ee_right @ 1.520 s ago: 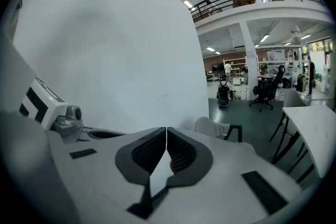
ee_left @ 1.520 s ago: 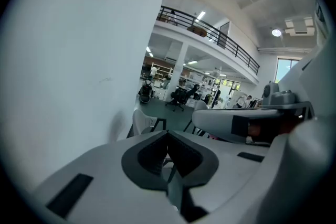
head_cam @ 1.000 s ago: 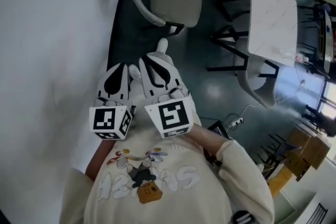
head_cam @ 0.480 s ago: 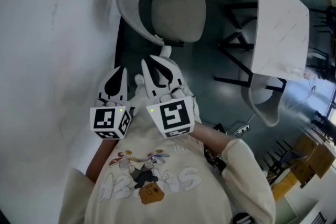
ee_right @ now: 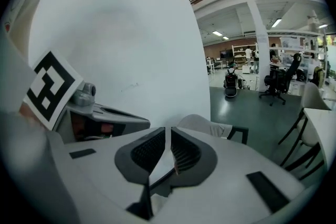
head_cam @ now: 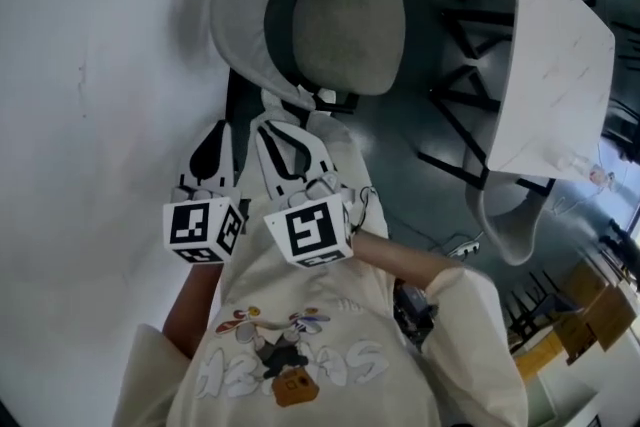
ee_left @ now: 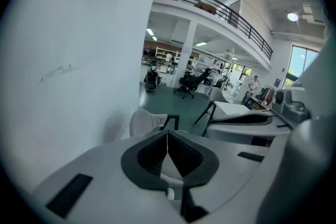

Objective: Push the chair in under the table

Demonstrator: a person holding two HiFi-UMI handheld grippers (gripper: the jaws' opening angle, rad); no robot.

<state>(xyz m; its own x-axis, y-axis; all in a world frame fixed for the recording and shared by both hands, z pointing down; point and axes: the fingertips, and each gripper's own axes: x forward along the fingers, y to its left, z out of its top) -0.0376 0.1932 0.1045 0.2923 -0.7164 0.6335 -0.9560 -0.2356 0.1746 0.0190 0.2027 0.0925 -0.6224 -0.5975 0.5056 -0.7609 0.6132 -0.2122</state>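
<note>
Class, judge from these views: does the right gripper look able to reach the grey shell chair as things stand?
Probably yes: the right gripper points at the grey shell chair close ahead, with nothing between them.

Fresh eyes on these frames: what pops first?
The pale shell chair sits top centre of the head view, beside the big white table filling the left. Just below it, the left hand-held gripper and right hand-held gripper point at it, both shut and empty.
</note>
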